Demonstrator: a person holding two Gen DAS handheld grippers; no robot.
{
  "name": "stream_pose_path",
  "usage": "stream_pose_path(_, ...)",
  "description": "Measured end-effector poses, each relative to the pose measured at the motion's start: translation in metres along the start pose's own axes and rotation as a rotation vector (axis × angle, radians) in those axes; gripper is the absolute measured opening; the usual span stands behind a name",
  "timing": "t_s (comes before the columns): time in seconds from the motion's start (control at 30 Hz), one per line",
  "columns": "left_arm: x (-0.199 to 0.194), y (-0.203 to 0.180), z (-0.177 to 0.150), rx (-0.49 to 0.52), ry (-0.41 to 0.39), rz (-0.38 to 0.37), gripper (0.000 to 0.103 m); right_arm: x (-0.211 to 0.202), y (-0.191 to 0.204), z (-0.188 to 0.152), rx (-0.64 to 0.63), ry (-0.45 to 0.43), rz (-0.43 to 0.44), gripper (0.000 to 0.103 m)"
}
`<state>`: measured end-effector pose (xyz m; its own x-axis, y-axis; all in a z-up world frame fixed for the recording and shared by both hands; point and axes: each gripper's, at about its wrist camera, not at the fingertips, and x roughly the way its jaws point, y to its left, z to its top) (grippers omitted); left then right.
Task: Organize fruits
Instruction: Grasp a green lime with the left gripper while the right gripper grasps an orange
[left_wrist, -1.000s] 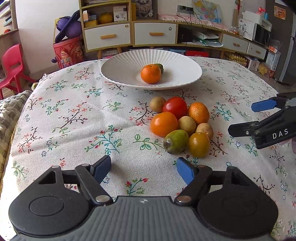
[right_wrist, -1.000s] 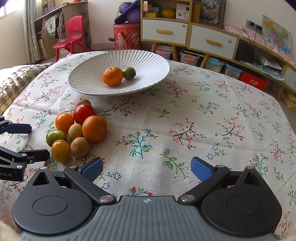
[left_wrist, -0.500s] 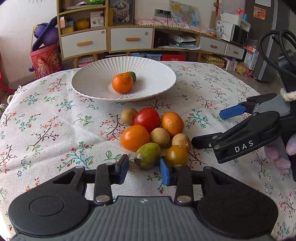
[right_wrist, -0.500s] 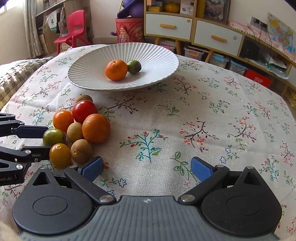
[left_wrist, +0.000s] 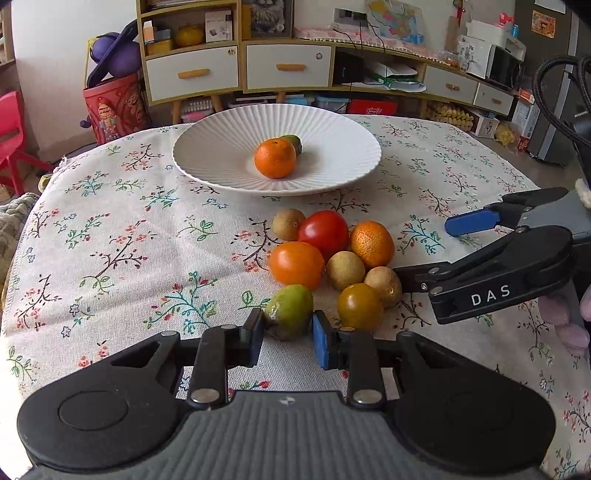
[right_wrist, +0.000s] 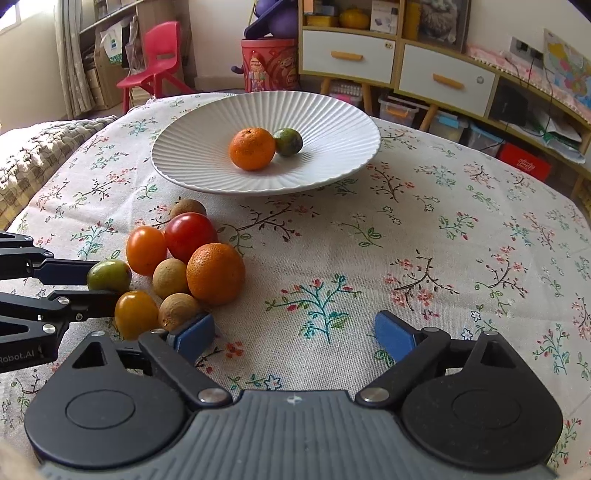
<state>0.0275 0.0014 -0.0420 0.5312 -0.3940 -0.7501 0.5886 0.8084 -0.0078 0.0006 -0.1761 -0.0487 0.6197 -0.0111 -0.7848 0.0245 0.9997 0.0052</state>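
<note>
The left tool (left_wrist: 288, 338) was clamped on a green fruit (left_wrist: 290, 311) at the near edge of a heap of fruit on the bench (left_wrist: 110, 236), its blue pads pressed to either side of the fruit low in the middle of the left wrist frame. In the right wrist frame the same fruit (right_wrist: 109, 275) sat at the left edge, pinched between the two dark fingers.

The right tool (right_wrist: 295, 332) stood wide, its jaws closing with only the flowered cloth (right_wrist: 424, 236) between them; its left pad (right_wrist: 195, 331) lay just beside a small brown fruit (right_wrist: 178, 309).

The heap, at the centre right of the left wrist frame, held a red tomato (left_wrist: 323, 232), an orange tomato (left_wrist: 296, 264), a yellow tomato (left_wrist: 359, 306), a tangerine (left_wrist: 372, 243) and several small brown fruits, all crowded together.

Above the heap, a white ribbed plate (left_wrist: 221, 147) carried an orange (left_wrist: 275, 158) and, touching it from behind, a second green fruit (left_wrist: 294, 141).

A cabinet with drawers (left_wrist: 288, 66) ran along the top of the frame, and a red chair (right_wrist: 155, 59) stood at the upper left of the right wrist frame.
</note>
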Motion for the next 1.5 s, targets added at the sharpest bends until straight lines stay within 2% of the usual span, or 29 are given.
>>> stream_pose_path(0.2,-0.002,0.010,0.000,-0.044,0.024,0.033,0.008,0.002,0.009,0.007,-0.011,0.001,0.042,0.082)
stream_pose_path(0.37,-0.005,0.013,0.000,-0.068,0.033,0.046,0.008,0.003,0.015,0.012,-0.025,0.003,0.059,0.068)
stream_pose_path(0.7,-0.005,0.018,0.002,-0.090,0.038,0.048,0.008,0.006,0.016,0.018,0.006,0.006,0.076,0.055)
stream_pose_path(0.9,-0.005,0.018,0.003,-0.098,0.039,0.048,0.008,0.004,0.017,0.019,0.008,0.016,0.109,0.040)
stream_pose_path(1.0,-0.005,0.018,0.003,-0.104,0.038,0.051,0.008,0.002,0.017,0.020,0.008,0.023,0.134,0.029)
stream_pose_path(1.5,-0.015,0.019,0.013,-0.119,-0.006,0.059,0.008,-0.008,0.011,0.026,0.034,0.017,0.119,0.028)
